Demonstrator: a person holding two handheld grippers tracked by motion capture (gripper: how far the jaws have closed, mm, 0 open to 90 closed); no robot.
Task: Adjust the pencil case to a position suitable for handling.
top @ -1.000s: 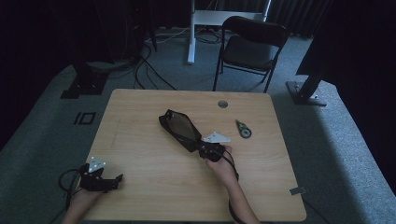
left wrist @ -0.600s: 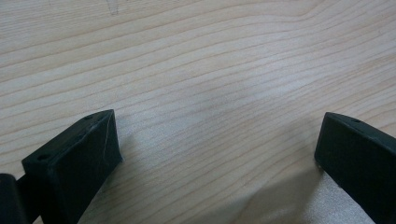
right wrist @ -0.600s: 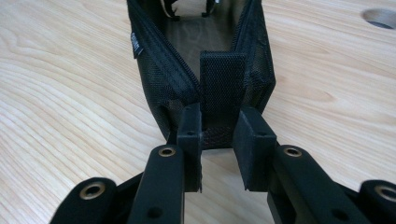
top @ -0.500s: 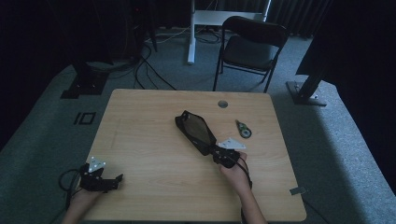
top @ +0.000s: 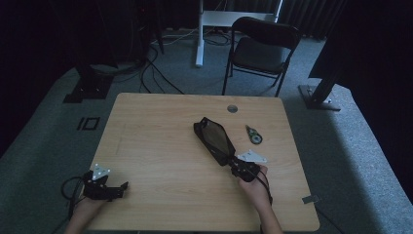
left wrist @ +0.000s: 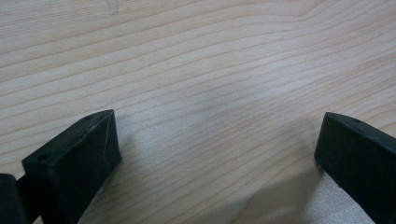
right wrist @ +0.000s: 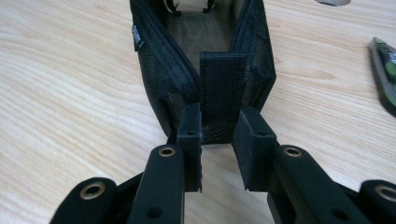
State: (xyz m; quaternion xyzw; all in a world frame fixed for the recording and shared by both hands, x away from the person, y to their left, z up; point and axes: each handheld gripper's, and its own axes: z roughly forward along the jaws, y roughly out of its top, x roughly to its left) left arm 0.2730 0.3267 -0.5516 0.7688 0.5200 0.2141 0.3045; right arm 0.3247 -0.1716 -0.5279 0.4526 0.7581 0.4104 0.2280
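Note:
A black mesh zip pouch (top: 213, 135) lies unzipped on the wooden table (top: 156, 126), right of centre. My right gripper (top: 234, 165) is at its near end. In the right gripper view, the jaws stand close together on the woven tab (right wrist: 222, 79) at the end of the pouch (right wrist: 159, 70), so the right gripper (right wrist: 217, 140) is shut on it. Near the table's front left corner, my left gripper (top: 122, 186) rests in a hand. Its jaws stand wide apart over bare wood, so the left gripper (left wrist: 217, 144) is open and holds nothing.
A small dark green round item (top: 253, 134) lies just right of the pouch; its edge (right wrist: 385, 79) shows at the right of the right gripper view. A cable hole (top: 232, 108) sits near the far edge. A folding chair (top: 263, 48) stands beyond the table.
My right gripper has moved to the right and slightly nearer, dragging the pouch along with it. The left gripper has stayed where it was.

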